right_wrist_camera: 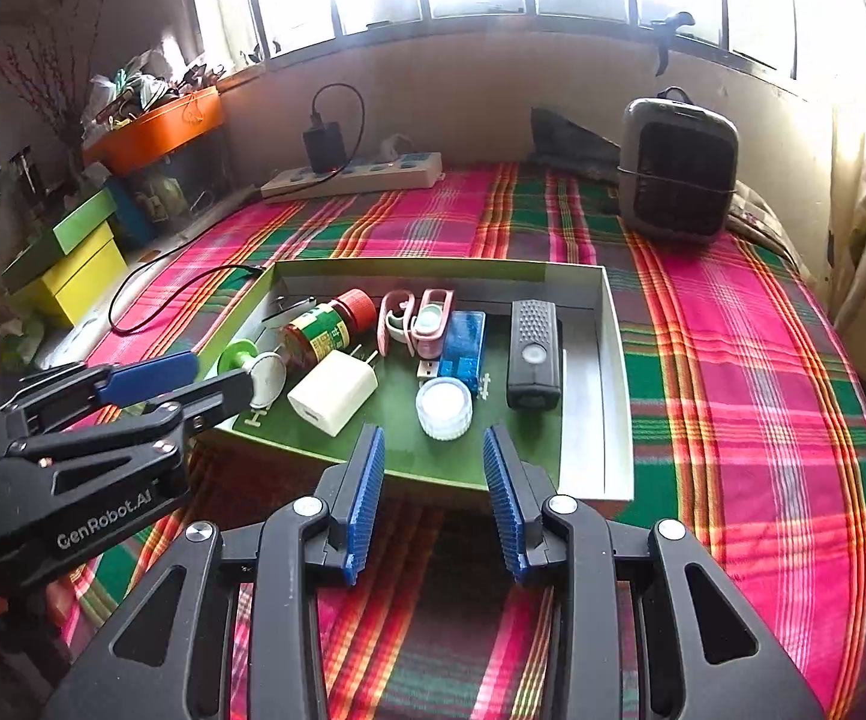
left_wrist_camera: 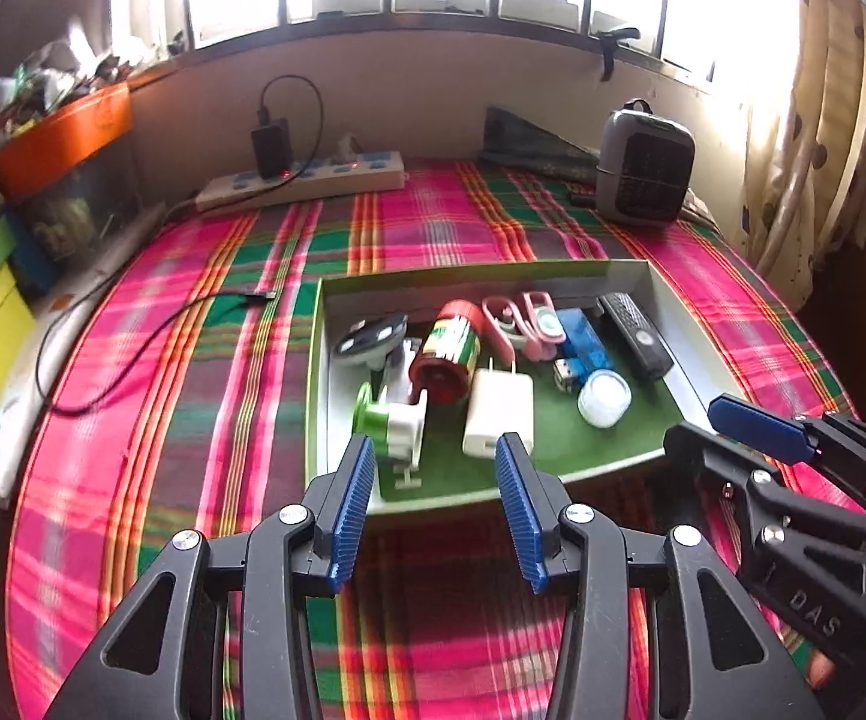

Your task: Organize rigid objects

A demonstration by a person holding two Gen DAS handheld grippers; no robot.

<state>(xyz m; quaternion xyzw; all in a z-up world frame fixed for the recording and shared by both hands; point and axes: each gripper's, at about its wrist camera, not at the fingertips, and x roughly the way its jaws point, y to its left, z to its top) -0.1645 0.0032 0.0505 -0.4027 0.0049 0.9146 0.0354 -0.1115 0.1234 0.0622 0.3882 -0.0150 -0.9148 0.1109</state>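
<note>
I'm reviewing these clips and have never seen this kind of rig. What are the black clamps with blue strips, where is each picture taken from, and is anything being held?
The clamps are hand-held two-finger grippers, one per hand, with a fisheye camera on each looking along its fingers. One picture comes from the left gripper, the other from the right gripper; each also glimpses the other. Both are open and empty. They hover over a plaid bedcover before a green tray holding a white charger, a red-capped bottle, a black remote, a white round lid, a blue USB board and pink clips.
</note>
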